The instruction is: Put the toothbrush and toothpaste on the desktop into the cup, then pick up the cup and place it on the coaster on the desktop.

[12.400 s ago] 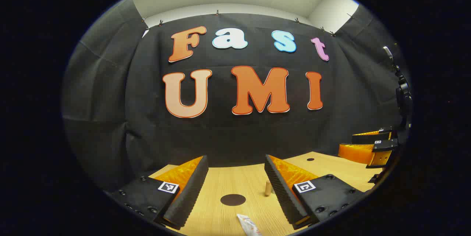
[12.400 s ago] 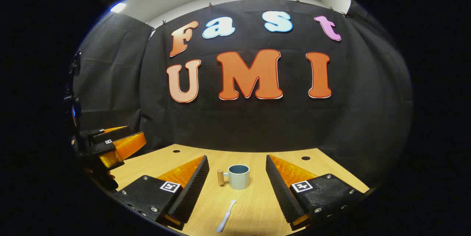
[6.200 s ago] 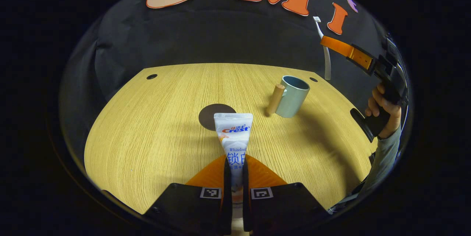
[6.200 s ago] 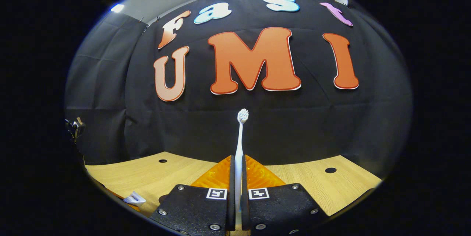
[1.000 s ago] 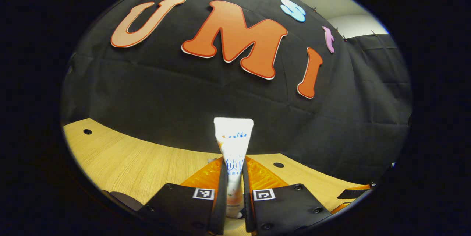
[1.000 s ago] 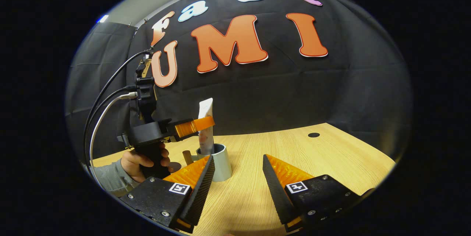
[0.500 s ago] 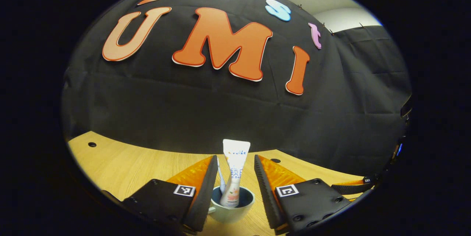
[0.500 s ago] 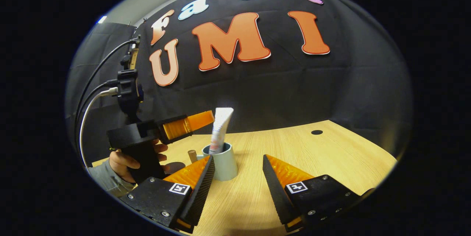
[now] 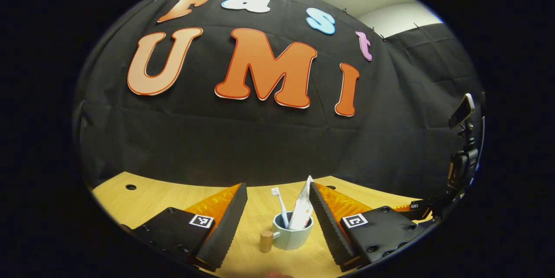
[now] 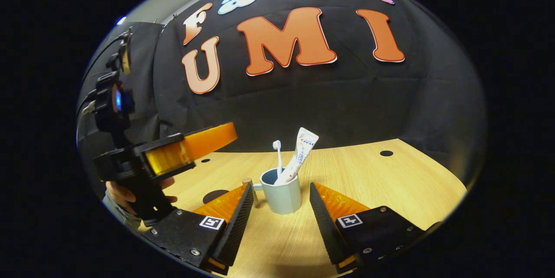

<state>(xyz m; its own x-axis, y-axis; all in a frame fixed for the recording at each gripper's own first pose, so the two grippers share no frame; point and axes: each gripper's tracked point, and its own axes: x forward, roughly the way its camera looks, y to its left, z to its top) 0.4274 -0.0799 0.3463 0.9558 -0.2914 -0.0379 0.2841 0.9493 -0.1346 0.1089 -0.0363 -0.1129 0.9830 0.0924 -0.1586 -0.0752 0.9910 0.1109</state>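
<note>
A pale blue-grey cup with a wooden handle stands upright on the wooden desktop. The white toothbrush stands in it, head up. The white toothpaste tube leans in it toward the right. My right gripper is open, low over the desk, and the cup stands just beyond its fingertips. A dark round coaster lies left of the cup. My left gripper is open and holds nothing; the cup stands between its fingertips, a little farther off. A hand holds that gripper left of the cup.
Small dark holes mark the desktop near the back edge, another at the far left. The black cloth wall stands close behind the desk. The other gripper shows at the right edge of the left gripper view.
My left gripper has opened, let go of the toothpaste and drawn back from the cup. The tube now leans in the cup beside the toothbrush. The right gripper stays open.
</note>
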